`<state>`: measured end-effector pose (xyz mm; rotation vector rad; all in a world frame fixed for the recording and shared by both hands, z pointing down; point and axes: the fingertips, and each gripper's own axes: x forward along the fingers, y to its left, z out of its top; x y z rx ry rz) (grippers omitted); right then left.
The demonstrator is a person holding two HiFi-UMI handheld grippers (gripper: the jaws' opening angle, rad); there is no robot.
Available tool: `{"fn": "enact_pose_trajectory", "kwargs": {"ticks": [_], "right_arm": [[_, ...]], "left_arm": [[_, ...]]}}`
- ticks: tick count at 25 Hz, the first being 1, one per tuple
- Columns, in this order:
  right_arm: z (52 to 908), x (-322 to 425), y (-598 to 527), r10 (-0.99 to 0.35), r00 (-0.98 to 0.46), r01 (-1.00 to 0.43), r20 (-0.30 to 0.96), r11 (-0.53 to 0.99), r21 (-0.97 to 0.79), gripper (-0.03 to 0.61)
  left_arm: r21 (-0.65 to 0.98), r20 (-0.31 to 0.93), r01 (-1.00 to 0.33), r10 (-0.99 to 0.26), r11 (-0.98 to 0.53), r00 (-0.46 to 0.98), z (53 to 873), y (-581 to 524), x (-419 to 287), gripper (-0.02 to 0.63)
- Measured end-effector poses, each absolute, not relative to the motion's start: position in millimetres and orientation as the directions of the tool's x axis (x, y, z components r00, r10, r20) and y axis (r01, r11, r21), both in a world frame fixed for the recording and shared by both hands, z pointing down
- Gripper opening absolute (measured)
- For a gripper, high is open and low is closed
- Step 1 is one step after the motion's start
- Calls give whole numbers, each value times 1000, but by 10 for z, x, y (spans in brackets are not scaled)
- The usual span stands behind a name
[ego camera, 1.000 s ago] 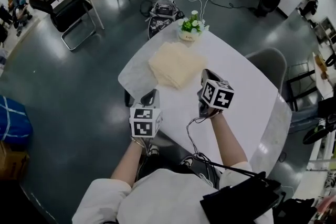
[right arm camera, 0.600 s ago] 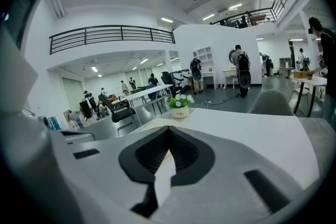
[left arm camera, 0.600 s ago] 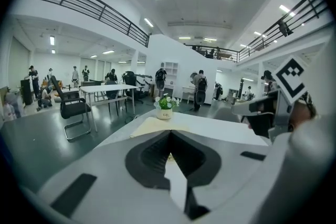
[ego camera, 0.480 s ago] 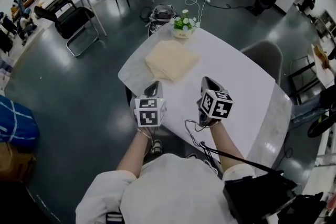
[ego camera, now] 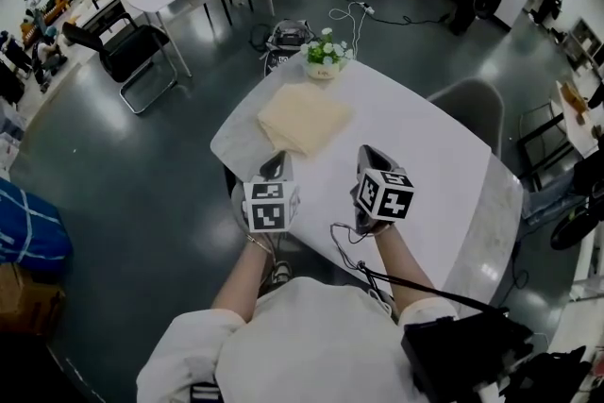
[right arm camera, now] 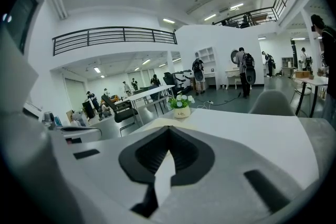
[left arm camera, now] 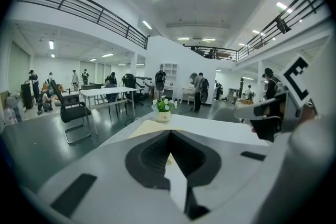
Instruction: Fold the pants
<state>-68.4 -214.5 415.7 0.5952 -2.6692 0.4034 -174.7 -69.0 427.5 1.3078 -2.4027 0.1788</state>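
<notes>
The cream pants [ego camera: 302, 120] lie folded in a flat square on the far left part of the white table [ego camera: 434, 156]. Both grippers hover over the table's near edge, short of the pants and apart from them. My left gripper [ego camera: 275, 165] is shut with nothing in it, and so is my right gripper [ego camera: 368, 154]. In the left gripper view the gripper [left arm camera: 170, 132] points toward the pants [left arm camera: 147, 132]. In the right gripper view the closed gripper [right arm camera: 169, 127] aims at the pants [right arm camera: 157, 123] too.
A small flower pot [ego camera: 323, 55] stands at the table's far end, just beyond the pants. A grey chair [ego camera: 467, 104] sits at the table's right side, and a black bag [ego camera: 288, 38] with cables lies on the floor beyond. Other tables, chairs and people are far off.
Both grippers have drawn back from the pants toward the person, the right one farther, then held still. The pants have stayed folded in place.
</notes>
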Motion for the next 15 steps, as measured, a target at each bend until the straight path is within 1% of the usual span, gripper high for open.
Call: {"fn": "enact_pose_trajectory", "kwargs": {"ticks": [15], "right_arm": [[4121,-723,-2103,-333,-849,-439,410,876,-199,-8]], "left_arm": [[81,393,-821,-775,565,-495,4256,-671,-1767,2]]}}
